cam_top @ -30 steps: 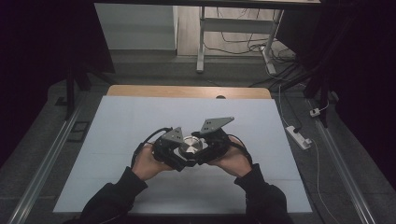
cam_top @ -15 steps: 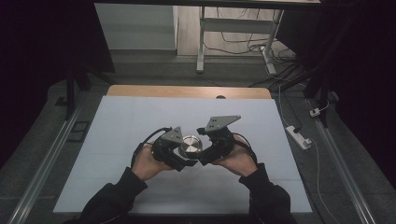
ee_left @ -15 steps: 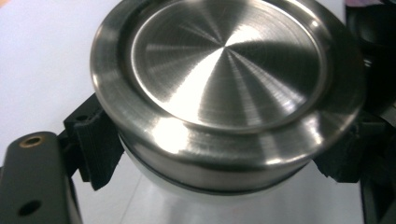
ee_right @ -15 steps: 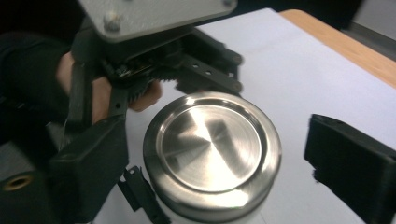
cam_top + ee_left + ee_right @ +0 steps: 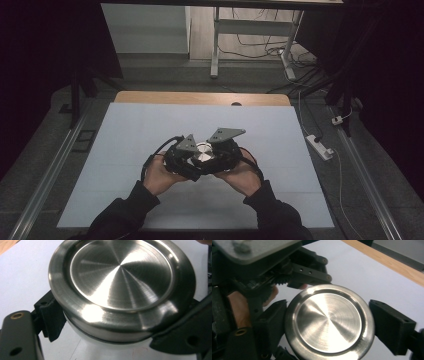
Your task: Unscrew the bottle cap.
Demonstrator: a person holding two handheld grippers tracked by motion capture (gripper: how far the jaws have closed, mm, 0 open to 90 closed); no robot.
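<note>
the left gripper (image 5: 186,159) was held just above the white table sheet (image 5: 125,150), its jaws pressed against the sides of a round metal lid (image 5: 203,153) (brushed steel, with a raised rim), which sat on a white body. the lid was found near the middle of the sheet, between both hands. the right gripper (image 5: 222,156) was set around the same lid, one jaw touching its edge and the other standing slightly apart.

I work in a lab-like recording room: beyond my jaws a white-covered desk (image 5: 150,130), dark curtains, loose cables (image 5: 260,47) and a power strip (image 5: 320,146) on the floor.
</note>
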